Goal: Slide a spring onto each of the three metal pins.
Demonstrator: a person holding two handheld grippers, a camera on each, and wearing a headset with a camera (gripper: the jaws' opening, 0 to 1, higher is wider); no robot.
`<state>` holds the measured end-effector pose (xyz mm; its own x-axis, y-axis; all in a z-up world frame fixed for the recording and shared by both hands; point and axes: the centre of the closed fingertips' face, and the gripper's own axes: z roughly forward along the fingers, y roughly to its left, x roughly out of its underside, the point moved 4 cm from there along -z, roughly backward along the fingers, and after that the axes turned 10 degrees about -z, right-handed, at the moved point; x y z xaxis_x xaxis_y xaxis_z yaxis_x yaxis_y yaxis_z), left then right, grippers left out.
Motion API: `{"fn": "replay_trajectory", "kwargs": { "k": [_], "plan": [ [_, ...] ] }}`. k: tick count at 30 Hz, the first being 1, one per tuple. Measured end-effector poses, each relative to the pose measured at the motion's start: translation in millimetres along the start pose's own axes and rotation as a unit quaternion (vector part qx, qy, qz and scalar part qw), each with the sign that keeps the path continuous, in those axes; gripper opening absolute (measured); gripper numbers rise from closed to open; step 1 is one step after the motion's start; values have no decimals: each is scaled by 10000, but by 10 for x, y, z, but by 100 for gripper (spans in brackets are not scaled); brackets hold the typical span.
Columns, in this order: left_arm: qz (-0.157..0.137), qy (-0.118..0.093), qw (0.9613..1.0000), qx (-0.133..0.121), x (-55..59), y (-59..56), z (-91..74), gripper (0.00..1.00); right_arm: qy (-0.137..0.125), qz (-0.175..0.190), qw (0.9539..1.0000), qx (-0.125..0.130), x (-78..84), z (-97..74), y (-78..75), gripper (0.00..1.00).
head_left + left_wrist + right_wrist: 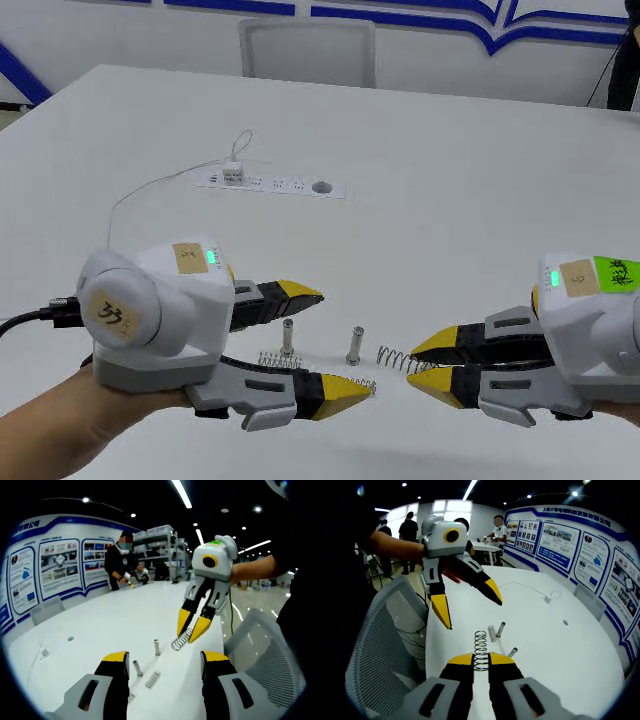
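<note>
WORKBENCH, MID-ASSEMBLY: A white worktable [420, 200] carries the job, with a power strip [270, 184] well back at 12 o'clock. At 9 o'clock the left gripper [338, 340] hangs just above the surface with its claw spread wide and nothing in it. It brackets the pins, probably so it is ready to steady one or take a coil. At 3 o'clock the right gripper [422, 364] is pinched narrow on one end of a spring [398, 358]. The free end points toward 9 o'clock at the nearer pin [354, 345], which looks lined up for threading but not yet on. A second pin [288, 336] stands bare beyond it, with a loose spring [276, 358] lying at its foot. A third pin cannot be made out.

The right gripper view alone shows the grip itself, with the coil's last turns caught between the yellow tips and its axis running to 12 o'clock. The left gripper view adds a second loose spring [152, 678] near 6 o'clock, and shows the held coil sagging just beside the pin, seemingly apart from it.
</note>
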<state>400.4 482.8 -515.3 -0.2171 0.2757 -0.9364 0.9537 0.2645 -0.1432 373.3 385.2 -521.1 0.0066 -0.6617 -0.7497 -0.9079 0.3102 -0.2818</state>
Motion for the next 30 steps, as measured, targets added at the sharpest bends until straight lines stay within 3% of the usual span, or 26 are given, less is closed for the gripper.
{"fn": "replay_trajectory", "kwargs": {
  "k": [11,17,30],
  "plan": [
    [113,51,9999,29,-7,-70,-18,52,-23,-332,9991,-255,-169,80,56,11],
    [252,300,9991,136,75,-151,25,46,-88,-483,9980,-404,-241,129,120,11],
    [464,376,9974,401,80,-251,23,27,-46,-579,9968,-552,-247,148,194,11]
  ]
}}
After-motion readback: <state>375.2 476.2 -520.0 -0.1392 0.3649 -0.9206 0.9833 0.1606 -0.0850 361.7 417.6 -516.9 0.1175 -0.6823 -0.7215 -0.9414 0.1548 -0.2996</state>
